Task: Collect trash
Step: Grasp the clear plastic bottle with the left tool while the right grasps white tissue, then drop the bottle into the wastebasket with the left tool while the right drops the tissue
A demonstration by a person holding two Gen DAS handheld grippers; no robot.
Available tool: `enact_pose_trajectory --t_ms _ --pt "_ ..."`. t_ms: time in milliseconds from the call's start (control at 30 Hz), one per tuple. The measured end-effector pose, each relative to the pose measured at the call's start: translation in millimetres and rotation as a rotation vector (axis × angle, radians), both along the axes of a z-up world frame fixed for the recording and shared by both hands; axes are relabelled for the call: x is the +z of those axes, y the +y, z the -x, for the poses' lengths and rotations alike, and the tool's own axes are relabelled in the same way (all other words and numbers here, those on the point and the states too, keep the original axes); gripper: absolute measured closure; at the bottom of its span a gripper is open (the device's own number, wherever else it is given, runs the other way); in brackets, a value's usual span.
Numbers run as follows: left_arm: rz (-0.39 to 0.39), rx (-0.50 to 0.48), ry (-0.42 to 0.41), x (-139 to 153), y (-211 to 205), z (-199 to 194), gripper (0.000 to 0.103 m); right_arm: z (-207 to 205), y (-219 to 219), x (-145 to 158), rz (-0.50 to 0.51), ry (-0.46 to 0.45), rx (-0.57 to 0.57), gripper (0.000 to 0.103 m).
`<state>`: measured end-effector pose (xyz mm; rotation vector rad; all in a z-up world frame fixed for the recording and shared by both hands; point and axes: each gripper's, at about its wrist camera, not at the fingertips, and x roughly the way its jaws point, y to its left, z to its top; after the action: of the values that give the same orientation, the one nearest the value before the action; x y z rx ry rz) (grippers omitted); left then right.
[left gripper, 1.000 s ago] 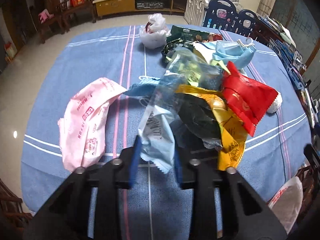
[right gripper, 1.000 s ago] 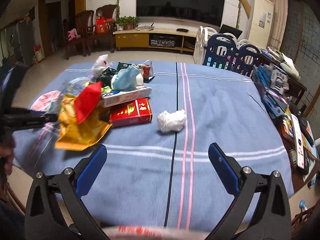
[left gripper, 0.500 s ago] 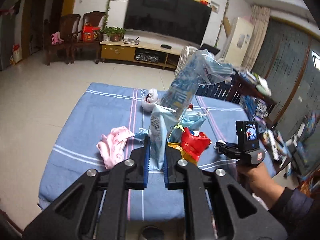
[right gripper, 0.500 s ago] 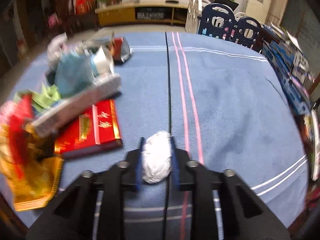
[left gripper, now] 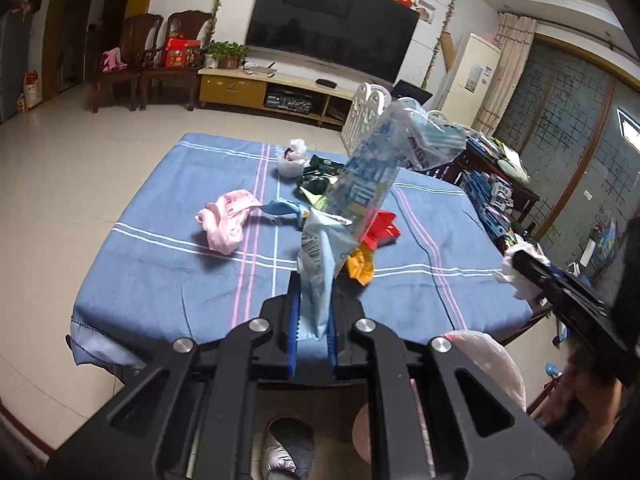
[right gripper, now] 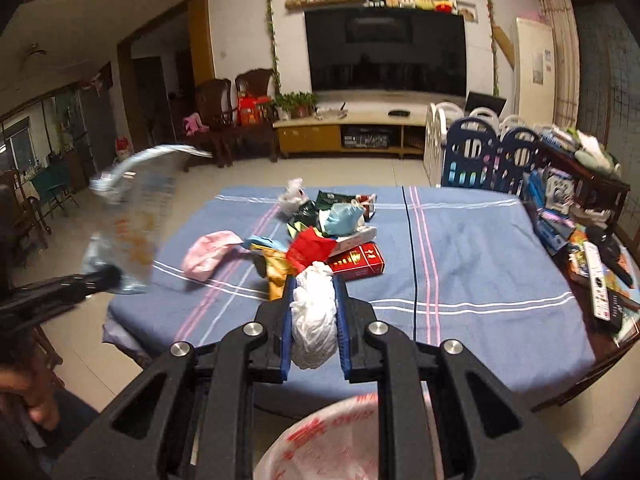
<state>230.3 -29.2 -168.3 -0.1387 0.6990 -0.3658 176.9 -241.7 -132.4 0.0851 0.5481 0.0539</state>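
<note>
The left gripper [left gripper: 313,312] is raised off the table [left gripper: 160,264] with its blue fingers [left gripper: 294,320] nearly together, pinching the lower end of a clear plastic wrapper [left gripper: 360,196] that stands up tall above them, its top flopping to the right. In the right wrist view the same wrapper shows blurred at the left edge, held on the tip of the left gripper's dark arm.

The right gripper [right gripper: 314,312] has just been closing, and its fingers [right gripper: 342,312] now press on both sides of a crumpled white tissue ball [right gripper: 314,316], which is lifted clear of the table. From the left wrist view this ball shows as a white lump at the tip of the right gripper, off the table's right edge.

The rest of the trash lies on the blue striped cloth: a pink bag [right gripper: 208,254] toward the left, and beside it a heap with a yellow wrapper [right gripper: 276,272], a red wrapper [right gripper: 310,248], a red box [right gripper: 356,260], a light blue mask [right gripper: 342,218], a dark green packet [right gripper: 332,200] and a knotted white bag [right gripper: 292,196] at the far end.

Just below the grippers, at the near table edge, is the mouth of a white plastic bag with red print [right gripper: 332,440]
</note>
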Motion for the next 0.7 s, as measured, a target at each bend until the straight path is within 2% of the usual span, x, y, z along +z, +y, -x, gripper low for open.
enact_pose_trajectory --t_ms 100,233,333,433,500,533,633,700 --pt "-0.014 -0.018 -0.030 3 -9 16 0.090 34 15 16 0.014 -0.031 -0.010 0.084" --pt "-0.044 -0.025 -0.011 0 -19 30 0.090 61 19 37 0.004 -0.053 -0.029 0.084" --pt "-0.035 -0.017 0.020 7 -17 37 0.090 66 19 51 0.027 -0.072 -0.033 0.084" --pt "-0.004 -0.020 -0.004 21 -10 50 0.090 71 15 65 0.037 -0.096 -0.038 0.084" --pt "-0.018 -0.015 0.000 4 -8 52 0.090 71 9 70 0.024 -0.111 -0.050 0.084" --pt "-0.019 -0.013 0.028 -5 -8 50 0.090 69 7 70 0.018 -0.113 -0.055 0.084" --pt "-0.070 -0.011 -0.037 -2 -12 54 0.090 68 5 65 0.024 -0.114 -0.066 0.084" --pt "-0.061 -0.017 -0.014 -5 -11 51 0.090 67 5 61 0.007 -0.111 -0.067 0.084"
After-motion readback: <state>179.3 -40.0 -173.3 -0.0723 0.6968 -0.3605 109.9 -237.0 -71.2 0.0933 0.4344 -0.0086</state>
